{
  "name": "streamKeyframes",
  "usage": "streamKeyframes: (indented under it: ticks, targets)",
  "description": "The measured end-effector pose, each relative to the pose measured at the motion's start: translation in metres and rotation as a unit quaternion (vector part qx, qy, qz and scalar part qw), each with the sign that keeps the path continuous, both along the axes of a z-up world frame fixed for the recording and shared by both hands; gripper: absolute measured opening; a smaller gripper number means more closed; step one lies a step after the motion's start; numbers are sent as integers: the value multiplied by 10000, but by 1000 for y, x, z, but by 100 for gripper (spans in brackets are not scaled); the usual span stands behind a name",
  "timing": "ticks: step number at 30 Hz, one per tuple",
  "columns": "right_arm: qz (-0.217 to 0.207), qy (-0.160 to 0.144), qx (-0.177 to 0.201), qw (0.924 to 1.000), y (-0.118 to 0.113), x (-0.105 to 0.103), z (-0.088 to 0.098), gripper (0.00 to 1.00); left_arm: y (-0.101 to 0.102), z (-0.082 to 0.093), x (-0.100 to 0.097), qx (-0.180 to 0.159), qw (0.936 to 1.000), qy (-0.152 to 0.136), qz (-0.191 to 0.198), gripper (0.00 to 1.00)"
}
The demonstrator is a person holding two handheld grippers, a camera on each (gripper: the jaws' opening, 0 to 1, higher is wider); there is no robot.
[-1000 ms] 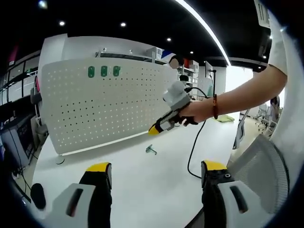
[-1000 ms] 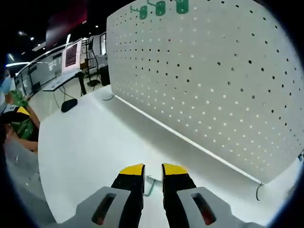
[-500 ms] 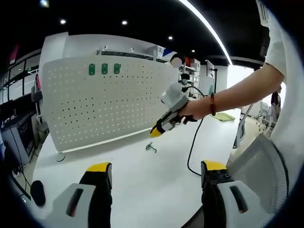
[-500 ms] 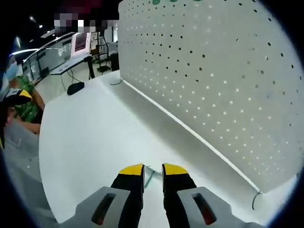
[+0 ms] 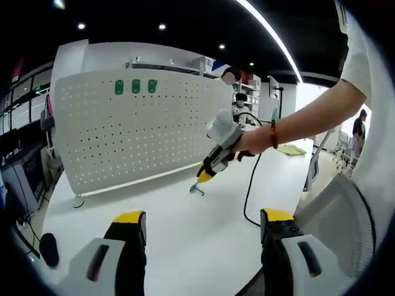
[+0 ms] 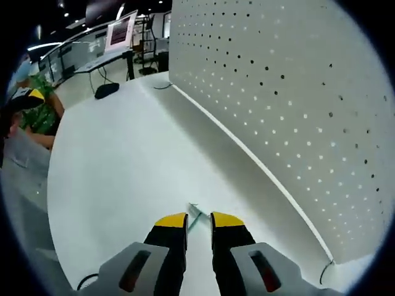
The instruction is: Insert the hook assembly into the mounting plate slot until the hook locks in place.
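A small teal-grey hook assembly (image 5: 196,189) lies on the white table in front of the white perforated mounting plate (image 5: 136,132). My right gripper (image 5: 204,176), held in a person's hand, points down with its yellow tips just above the hook. In the right gripper view the hook (image 6: 194,215) pokes out from the narrow gap between the tips of my right gripper (image 6: 199,221); the jaws stand slightly apart and are not clamped on it. The plate (image 6: 296,92) rises to the right. My left gripper (image 5: 202,217) hangs back, wide open and holding nothing.
Three green hooks (image 5: 136,86) hang in the plate's top row. A black cable (image 5: 250,197) trails from the right gripper across the table. A mesh chair back (image 5: 336,216) stands at the right. A black mouse (image 6: 106,90) and monitors sit far off.
My right gripper has dropped toward the table, and its tips now sit right over the hook. The hook has stayed where it lay, and my left gripper has held its place.
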State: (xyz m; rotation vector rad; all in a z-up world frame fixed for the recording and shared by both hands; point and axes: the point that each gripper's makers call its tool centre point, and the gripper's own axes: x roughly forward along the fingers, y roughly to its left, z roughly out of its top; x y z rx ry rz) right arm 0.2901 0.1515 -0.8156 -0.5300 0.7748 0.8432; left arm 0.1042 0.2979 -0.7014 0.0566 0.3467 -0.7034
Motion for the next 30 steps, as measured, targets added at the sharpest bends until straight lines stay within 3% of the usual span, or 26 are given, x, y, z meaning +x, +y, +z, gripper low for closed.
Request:
streamKeyframes:
  ticks: [30]
  targets:
    - [152, 198, -410, 9988, 1, 9, -30, 8, 9, -12, -3, 98, 9997, 183, 148, 76]
